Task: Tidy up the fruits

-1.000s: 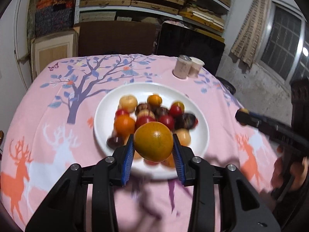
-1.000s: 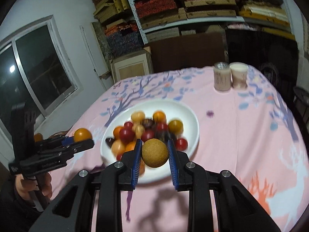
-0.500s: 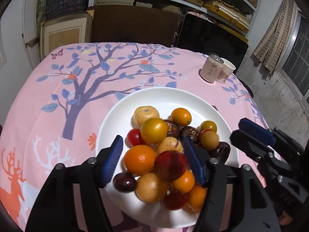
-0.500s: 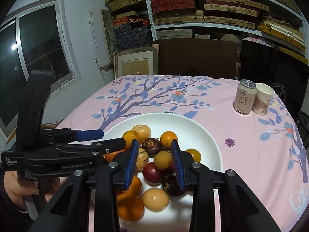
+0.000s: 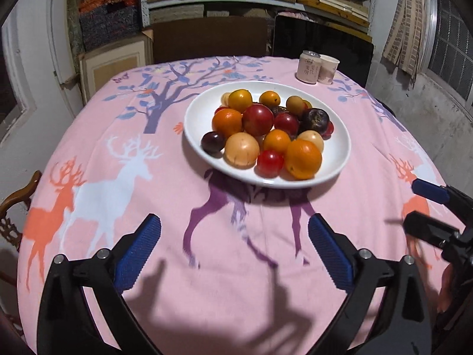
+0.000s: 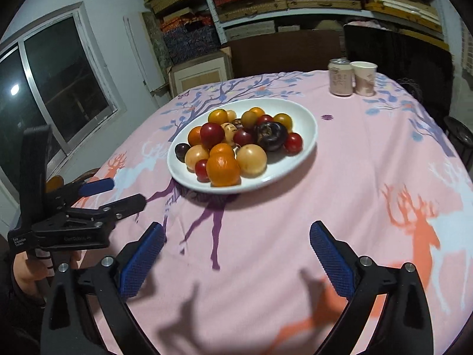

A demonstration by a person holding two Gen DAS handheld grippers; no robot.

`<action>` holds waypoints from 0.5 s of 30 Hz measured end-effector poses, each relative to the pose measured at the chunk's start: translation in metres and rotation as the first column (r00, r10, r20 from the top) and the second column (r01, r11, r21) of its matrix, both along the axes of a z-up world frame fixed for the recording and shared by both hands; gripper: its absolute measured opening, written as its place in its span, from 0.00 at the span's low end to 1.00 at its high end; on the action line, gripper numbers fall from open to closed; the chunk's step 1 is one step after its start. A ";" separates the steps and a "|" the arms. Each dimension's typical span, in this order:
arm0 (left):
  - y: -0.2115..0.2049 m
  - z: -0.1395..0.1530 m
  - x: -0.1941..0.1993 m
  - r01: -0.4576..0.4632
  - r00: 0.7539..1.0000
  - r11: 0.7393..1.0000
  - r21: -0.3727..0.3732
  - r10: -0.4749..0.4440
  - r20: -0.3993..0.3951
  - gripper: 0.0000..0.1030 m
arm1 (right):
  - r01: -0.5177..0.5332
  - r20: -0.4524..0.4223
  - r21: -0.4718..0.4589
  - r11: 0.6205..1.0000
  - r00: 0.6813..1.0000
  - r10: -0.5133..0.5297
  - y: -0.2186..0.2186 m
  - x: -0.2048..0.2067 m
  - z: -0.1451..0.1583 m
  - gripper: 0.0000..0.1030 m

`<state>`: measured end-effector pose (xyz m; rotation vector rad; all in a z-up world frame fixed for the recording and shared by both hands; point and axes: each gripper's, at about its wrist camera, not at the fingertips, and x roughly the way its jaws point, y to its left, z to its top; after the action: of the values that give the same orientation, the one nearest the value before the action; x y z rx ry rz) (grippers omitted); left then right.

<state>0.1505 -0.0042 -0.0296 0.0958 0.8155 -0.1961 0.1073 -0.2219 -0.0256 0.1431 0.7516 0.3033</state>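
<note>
Pink cloth printed with deer and a blue tree covers the round table [image 5: 124, 136], and everything else sits on it. Largest after that is the white plate [image 5: 340, 159], near the table's middle, holding the whole heap of fruits [image 5: 266, 136]: oranges, red and dark plums, pale yellow rounds and a dark mangosteen, piled two deep in places. None lies loose on the cloth in either view.

Nearer the camera, the left gripper [image 5: 235, 251] hangs over bare cloth short of the plate, its blue-padded jaws spread wide with nothing between them. From the right wrist view the right gripper [image 6: 236, 254] stands the same way, splayed and empty, well apart from the plate's near rim. Each tool shows at the edge of the other's view.

By my reading the gathering is done or nearly so, and the step in hand is a clean retreat or a last tidy of the heap. To do that well, keep both tools low and slow, away from the rim, since a knock could tip the shallow plate. If one fruit needs settling, approach from above, close on its widest girth, and avoid the top-stacked red plum [image 5: 257, 119], which looks likeliest to roll.

Smallest, at the far edge, a can [image 5: 309, 67] and a paper cup [image 5: 328, 69] stand touching.
</note>
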 end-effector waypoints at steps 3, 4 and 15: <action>0.007 0.003 -0.028 -0.064 0.997 0.997 0.030 0.063 0.047 0.95 | 0.039 0.031 -0.020 0.999 0.999 -0.038 -0.003 -0.028 0.005 0.97; 0.010 0.005 -0.038 -0.069 0.996 0.997 0.014 0.068 0.049 0.95 | 0.041 0.036 -0.023 0.999 0.999 -0.040 -0.002 -0.036 0.007 0.97; 0.013 0.038 -0.116 -0.100 0.987 0.995 -0.007 0.100 0.130 0.95 | 0.039 0.133 -0.080 0.996 0.991 -0.028 -0.002 -0.111 0.034 0.97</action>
<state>0.0346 0.0093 0.0089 0.0663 0.6884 -0.0946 -0.0034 -0.2244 0.0082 0.0574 0.6287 0.2468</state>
